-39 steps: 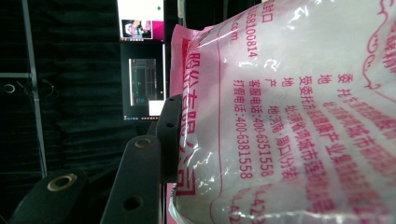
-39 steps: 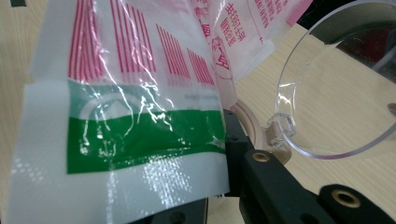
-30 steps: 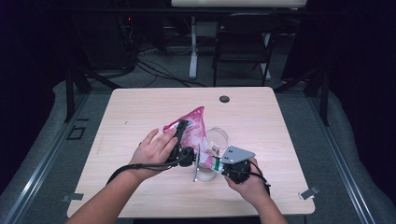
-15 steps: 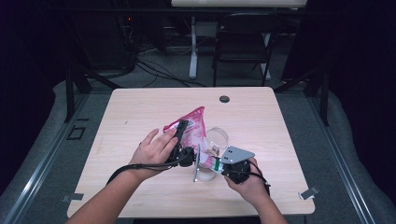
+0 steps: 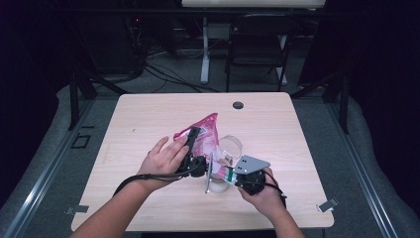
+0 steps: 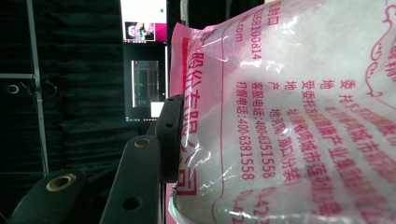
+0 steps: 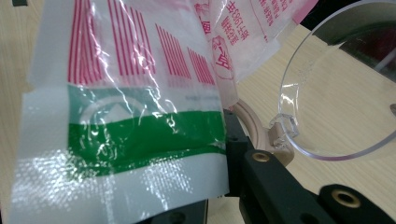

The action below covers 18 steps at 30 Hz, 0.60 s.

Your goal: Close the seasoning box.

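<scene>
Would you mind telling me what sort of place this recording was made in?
Probably a lab or recording studio: black curtains surround a lone wooden table, with cables on the floor and lit monitors behind.

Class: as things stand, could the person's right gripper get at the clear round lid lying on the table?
Probably not yet: the right gripper is shut on the pink bag, so its jaws are occupied, though the clear lid lies close beside it.

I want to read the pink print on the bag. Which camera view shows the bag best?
The left gripper view: the pink bag is close, its print sharp. The high view shows the whole bag small, between both hands. The right gripper view shows its green-striped sealed end.
</scene>
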Each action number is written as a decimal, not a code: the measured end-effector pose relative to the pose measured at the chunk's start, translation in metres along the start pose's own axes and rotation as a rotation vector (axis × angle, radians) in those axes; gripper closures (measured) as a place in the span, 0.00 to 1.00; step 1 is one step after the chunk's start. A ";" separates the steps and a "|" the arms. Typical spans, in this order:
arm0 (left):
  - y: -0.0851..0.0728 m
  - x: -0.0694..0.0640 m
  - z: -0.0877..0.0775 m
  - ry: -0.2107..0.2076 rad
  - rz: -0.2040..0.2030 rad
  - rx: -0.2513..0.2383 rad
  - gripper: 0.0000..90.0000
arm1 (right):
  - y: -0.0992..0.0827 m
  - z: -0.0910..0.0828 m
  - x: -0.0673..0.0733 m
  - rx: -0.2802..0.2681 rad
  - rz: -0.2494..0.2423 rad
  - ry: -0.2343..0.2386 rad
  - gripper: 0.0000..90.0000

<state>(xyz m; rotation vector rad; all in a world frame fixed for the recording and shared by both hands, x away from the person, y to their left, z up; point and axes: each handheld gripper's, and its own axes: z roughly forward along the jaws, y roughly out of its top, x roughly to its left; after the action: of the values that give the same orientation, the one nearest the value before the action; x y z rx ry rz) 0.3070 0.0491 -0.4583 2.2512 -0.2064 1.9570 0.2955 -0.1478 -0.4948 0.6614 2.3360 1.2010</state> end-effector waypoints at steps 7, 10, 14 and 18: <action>0.001 0.001 -0.001 0.003 0.000 -0.002 0.70 | 0.000 0.000 0.000 0.000 0.000 0.000 1.00; 0.001 0.000 0.000 0.004 -0.005 -0.005 0.70 | 0.000 0.000 0.000 0.004 -0.004 0.001 1.00; 0.002 0.000 -0.001 0.000 -0.004 0.003 0.70 | 0.000 0.001 0.000 0.005 -0.004 -0.002 1.00; 0.002 0.001 -0.001 0.006 -0.003 -0.006 0.70 | 0.000 0.000 0.000 0.000 0.001 -0.002 1.00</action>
<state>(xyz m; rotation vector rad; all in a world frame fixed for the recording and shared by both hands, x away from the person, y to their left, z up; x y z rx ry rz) 0.3057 0.0473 -0.4574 2.2402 -0.2081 1.9587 0.2959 -0.1479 -0.4952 0.6635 2.3347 1.2001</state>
